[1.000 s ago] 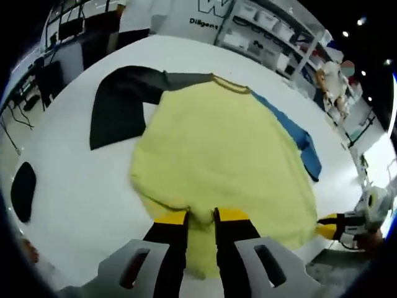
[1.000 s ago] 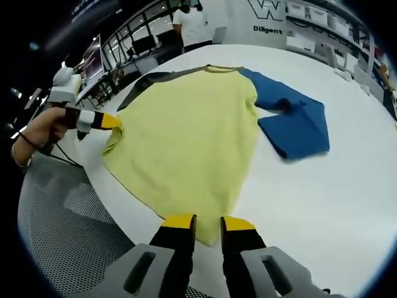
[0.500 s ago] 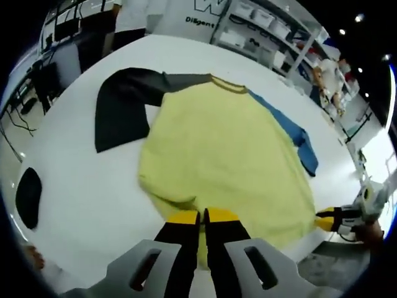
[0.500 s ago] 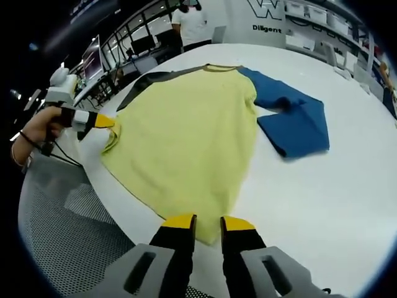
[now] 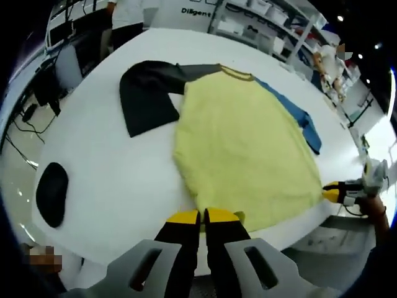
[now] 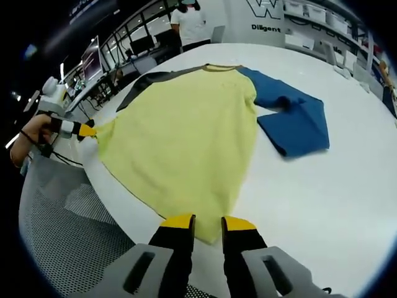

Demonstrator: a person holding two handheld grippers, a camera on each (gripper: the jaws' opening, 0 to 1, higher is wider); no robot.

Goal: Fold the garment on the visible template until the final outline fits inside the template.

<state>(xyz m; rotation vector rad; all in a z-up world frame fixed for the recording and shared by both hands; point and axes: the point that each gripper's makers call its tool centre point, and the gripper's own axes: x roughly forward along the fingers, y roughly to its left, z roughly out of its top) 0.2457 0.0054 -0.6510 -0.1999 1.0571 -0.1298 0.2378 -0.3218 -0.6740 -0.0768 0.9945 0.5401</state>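
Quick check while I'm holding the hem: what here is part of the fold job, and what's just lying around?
Part of the job:
- yellow shirt with dark sleeve and blue sleeve
- left tongs, shut on the hem
- right tongs, at the hem's other corner
- white table

Lying about:
- black oval pad
- background shelving

left gripper (image 5: pixel 202 216): yellow-tipped black jaws, grey slotted mounts at 6 o'clock
right gripper (image 6: pixel 208 222): same yellow tips, black jaws, grey mounts
wrist (image 6: pixel 26 138): dark band, at 9 o'clock
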